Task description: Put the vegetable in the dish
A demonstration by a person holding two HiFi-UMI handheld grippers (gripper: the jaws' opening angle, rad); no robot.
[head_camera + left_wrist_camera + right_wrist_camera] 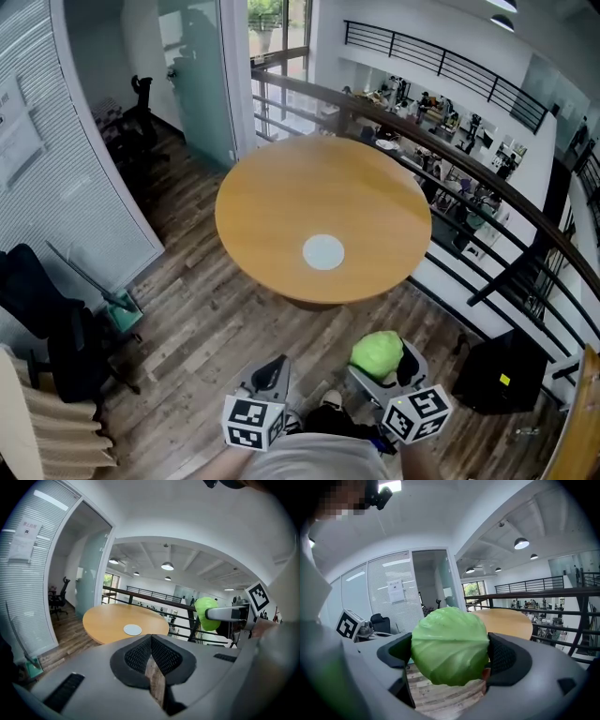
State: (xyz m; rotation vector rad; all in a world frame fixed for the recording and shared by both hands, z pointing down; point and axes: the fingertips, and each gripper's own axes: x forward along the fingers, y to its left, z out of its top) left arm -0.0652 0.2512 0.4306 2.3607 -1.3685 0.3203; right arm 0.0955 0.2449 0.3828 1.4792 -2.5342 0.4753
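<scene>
Close by your waist, your right gripper (451,656) clamps the cabbage (449,639) across its middle; it looks light, round and waxy, so squeeze evenly. Your left gripper (151,645) is closed and empty. Farther off, the dish (323,251) sits on the table (272,197).

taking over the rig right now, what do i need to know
Left gripper: shut, empty, held low beside the right one.
Right gripper: shut on the cabbage, in the air above the wooden floor, short of the table.
Dish: empty, on the round table, a little toward its near side.
Done: cabbage is gripped and lifted.
Left: carry it over the table, lower it into the dish, open the jaws.
</scene>
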